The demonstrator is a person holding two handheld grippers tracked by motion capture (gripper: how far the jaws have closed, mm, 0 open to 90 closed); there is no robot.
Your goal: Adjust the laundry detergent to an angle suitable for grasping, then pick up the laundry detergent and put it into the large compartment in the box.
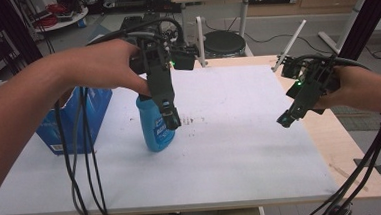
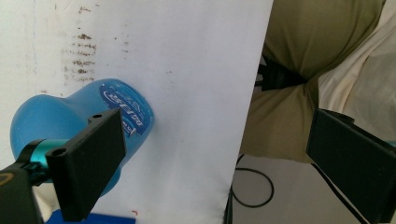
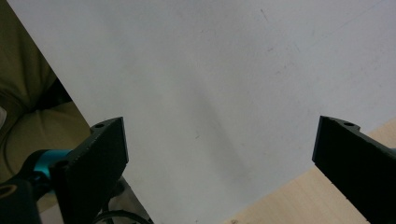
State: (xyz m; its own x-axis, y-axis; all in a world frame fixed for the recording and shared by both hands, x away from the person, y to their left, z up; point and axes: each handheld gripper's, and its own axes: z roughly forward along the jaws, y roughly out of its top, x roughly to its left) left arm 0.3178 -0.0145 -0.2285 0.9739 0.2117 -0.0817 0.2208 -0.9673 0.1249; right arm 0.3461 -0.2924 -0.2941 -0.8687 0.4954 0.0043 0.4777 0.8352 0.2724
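A blue plastic bottle [image 1: 154, 130] with a white and blue label stands upright on the white sheet [image 1: 230, 135], left of centre. My left gripper [image 1: 170, 117] hangs over it, pointing down, and hides its top. In the left gripper view the bottle [image 2: 46, 112] lies behind the left jaw rather than between the jaws, which stand wide apart around bare sheet, so the left gripper [image 2: 219, 163] is open. My right gripper [image 1: 285, 119] hovers above the sheet's right edge. It is open too, and the right gripper [image 3: 219, 168] holds nothing.
A blue carton [image 1: 64, 122] stands at the table's left edge, with cables hanging in front of it. Bare wood tabletop [image 1: 346, 148] runs along the right of the sheet. Dark specks [image 1: 194, 120] mark the sheet near the bottle. The person's legs [image 2: 308, 46] show past the table's near edge.
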